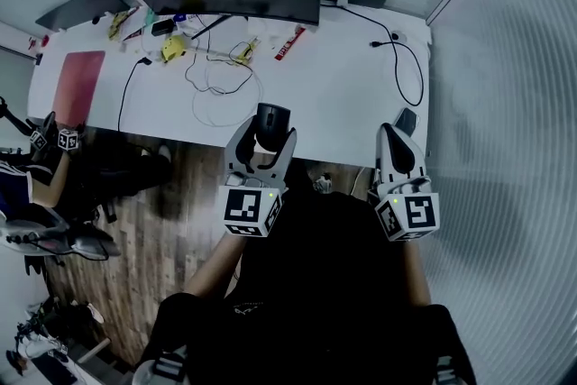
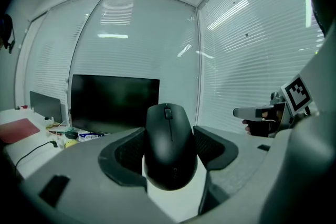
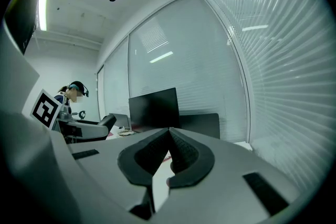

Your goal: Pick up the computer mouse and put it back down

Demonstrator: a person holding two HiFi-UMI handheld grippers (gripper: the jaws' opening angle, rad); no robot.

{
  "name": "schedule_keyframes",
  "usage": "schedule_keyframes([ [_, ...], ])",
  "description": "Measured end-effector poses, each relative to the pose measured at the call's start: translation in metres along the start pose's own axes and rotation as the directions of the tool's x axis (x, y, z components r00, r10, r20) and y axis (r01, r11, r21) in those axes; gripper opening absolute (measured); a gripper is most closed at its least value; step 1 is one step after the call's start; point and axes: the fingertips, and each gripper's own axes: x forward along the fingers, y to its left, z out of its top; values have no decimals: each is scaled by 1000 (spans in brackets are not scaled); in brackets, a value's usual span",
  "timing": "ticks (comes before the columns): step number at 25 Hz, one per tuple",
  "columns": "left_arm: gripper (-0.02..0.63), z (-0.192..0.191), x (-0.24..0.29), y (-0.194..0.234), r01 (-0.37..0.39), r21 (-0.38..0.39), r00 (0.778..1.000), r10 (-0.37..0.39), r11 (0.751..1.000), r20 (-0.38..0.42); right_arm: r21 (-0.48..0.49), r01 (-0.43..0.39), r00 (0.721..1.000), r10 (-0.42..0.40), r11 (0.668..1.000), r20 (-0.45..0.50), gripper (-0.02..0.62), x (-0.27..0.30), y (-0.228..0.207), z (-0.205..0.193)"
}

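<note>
Now your left tongs point(image 1: 270, 138) grip the computer mouse point(image 2: 169, 144) by its sides, at the 6 o'clock edge of the tabletop point(image 1: 343, 95). Your right tongs point(image 3: 169, 150) are pressed together, empty. If you release here, it may fall to the floor point(image 1: 180, 230).

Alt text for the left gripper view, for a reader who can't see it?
A black computer mouse is clamped between the jaws of the left gripper, scroll wheel facing the camera. Behind it, a dark monitor stands on a white desk.
</note>
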Motion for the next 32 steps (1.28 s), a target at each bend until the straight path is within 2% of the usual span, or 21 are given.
schedule_keyframes([
  [8,285,-1,37,23,110,24,993,-109,994,-43,21,97,995,-97,995,-27,0,24,0,0],
  [17,285,-10,75,59,213,26,973,-210,977,-92,41,161,985,-159,986,-65,0,66,24,-8],
  [24,285,-21,102,67,328,37,936,-319,944,-149,50,232,971,-228,972,-78,0,83,32,-14],
  [32,285,-57,132,72,440,59,877,-414,896,-245,69,343,937,-337,937,-91,0,84,40,-26],
])
